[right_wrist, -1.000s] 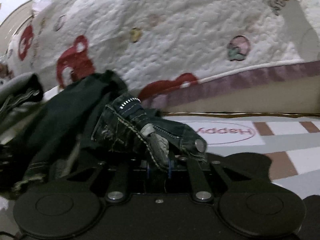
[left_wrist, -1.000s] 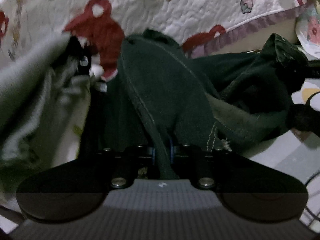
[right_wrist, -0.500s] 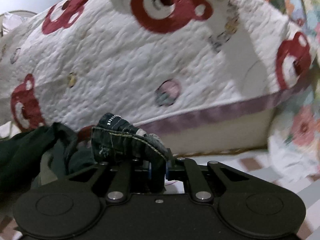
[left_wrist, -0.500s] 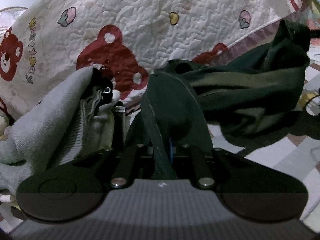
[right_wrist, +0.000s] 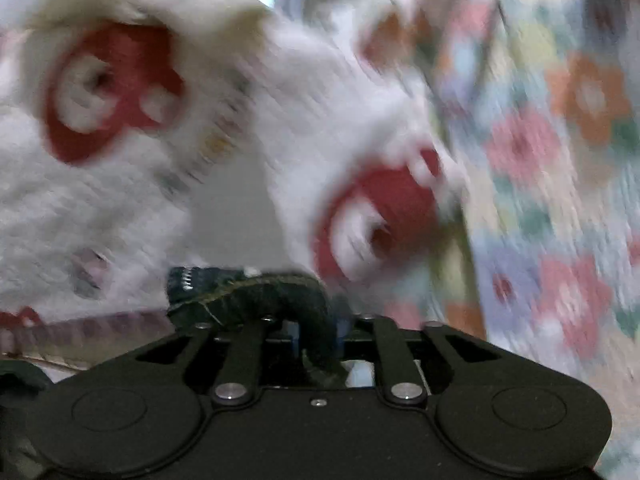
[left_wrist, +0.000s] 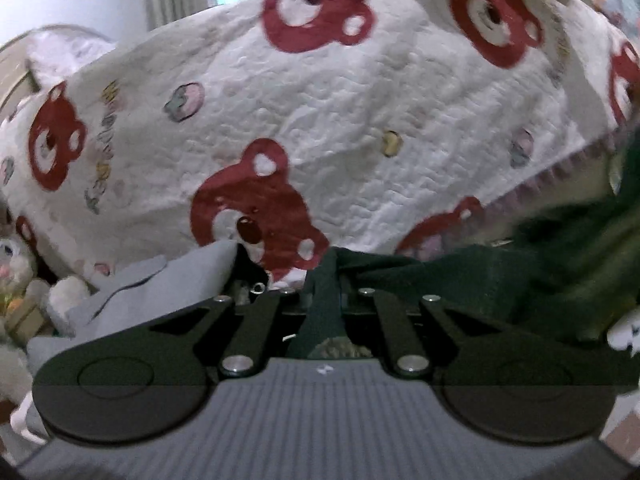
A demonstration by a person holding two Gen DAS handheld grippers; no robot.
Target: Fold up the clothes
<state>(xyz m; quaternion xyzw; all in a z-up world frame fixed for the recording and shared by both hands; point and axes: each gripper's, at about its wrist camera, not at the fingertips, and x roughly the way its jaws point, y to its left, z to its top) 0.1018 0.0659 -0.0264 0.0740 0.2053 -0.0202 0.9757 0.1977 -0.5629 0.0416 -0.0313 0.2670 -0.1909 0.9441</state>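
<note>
Gripping a fold of the dark green garment (left_wrist: 460,280), the left tool (left_wrist: 325,300) is clamped tight on the cloth; the fabric is running off to the right of that tool, stretching towards the frame's edge and blurring there; the right tool (right_wrist: 316,328) is pinching a dark denim waistband edge (right_wrist: 240,292), its fingers closed on the bunched hem; both tools are carrying cloth, so the long axis seems to be lying side to side between them; a grey garment (left_wrist: 160,296) is sitting just left of the left tool; beyond, the bear-print quilt (left_wrist: 340,140) is filling the background.
</note>
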